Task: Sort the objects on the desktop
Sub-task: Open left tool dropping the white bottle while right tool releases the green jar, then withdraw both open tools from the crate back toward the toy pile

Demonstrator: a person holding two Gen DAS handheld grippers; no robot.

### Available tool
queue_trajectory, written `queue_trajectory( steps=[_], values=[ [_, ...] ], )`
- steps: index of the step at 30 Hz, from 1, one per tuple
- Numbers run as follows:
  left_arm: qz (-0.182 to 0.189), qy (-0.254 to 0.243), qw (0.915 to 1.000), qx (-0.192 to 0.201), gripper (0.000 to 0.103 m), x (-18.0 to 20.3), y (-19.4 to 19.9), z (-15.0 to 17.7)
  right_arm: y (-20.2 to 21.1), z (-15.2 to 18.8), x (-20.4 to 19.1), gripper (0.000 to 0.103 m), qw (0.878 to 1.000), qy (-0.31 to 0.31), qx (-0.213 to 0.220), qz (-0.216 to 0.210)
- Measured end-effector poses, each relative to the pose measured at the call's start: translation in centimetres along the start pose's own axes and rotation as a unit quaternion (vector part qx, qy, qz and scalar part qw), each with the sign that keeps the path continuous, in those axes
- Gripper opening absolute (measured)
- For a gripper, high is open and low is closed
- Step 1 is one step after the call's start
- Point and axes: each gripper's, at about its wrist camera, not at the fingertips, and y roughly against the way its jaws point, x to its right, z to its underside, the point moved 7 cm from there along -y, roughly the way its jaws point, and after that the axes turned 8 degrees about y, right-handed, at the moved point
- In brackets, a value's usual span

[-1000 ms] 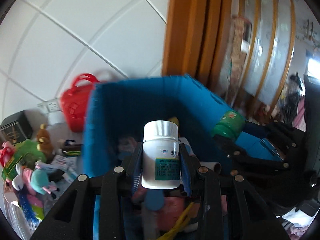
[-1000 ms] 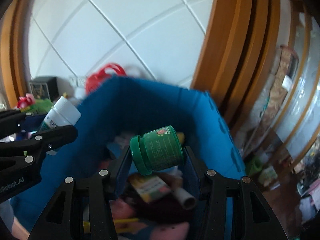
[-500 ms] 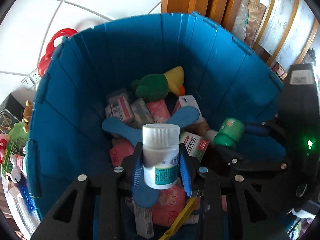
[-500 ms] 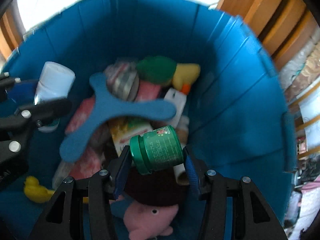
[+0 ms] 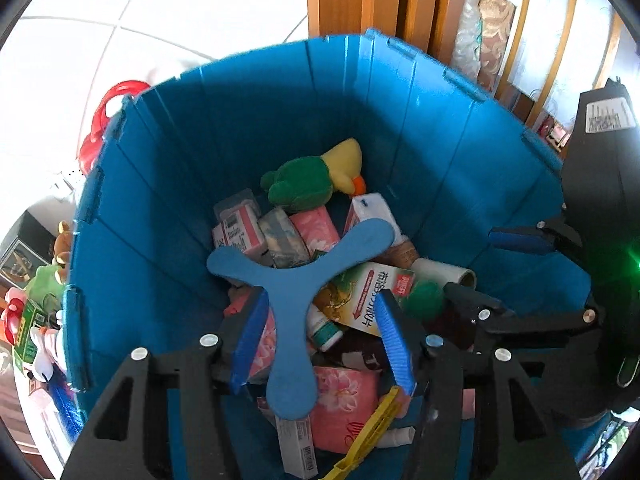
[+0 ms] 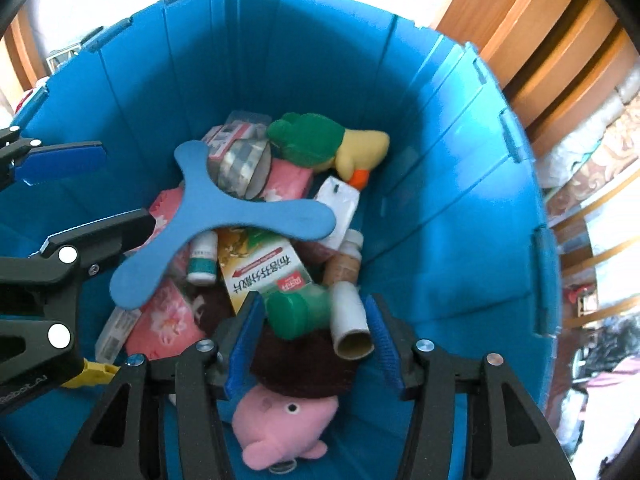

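So both your tongs, left tongs (image 5: 320, 344) and right tongs (image 6: 314, 342), have just been opening over the blue bin (image 5: 400, 120), with the white bottle (image 5: 324, 330) and green jar (image 6: 298, 312) lying loose on the pile right below them, nothing gripped.

Light: bright daylight, strongest on the white tiled wall (image 5: 132, 20), which is washed out.
Bin: the blue bin (image 5: 400, 128) shows even colour on its far wall and a darker near-left wall.
Shadows: soft, deepest among the items at the bottom.
Blur: the green jar (image 6: 298, 314) is slightly smeared.
Distortion: strong fisheye bending; black vignette at the corners.
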Motion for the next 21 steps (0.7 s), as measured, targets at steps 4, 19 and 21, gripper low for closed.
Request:
queue_trajectory(
  steps=[4,19,21],
  values=[
    [0.019,0.009,0.9989,0.043,0.054,-0.2,3.3,0.0,2.7,0.1,-0.4,0.07,0.999,0.002,0.035,0.007],
    [0.026,0.059,0.9656,0.252,0.069,-9.2,19.0,4.9,18.0,0.5,-10.1,0.099,0.958,-0.019,0.285,-0.021],
    [0.02,0.075,0.9625,0.26,0.069,-11.7,20.0,6.0,19.2,0.0,-12.5,0.1,0.951,-0.016,0.309,-0.031]
  ],
)
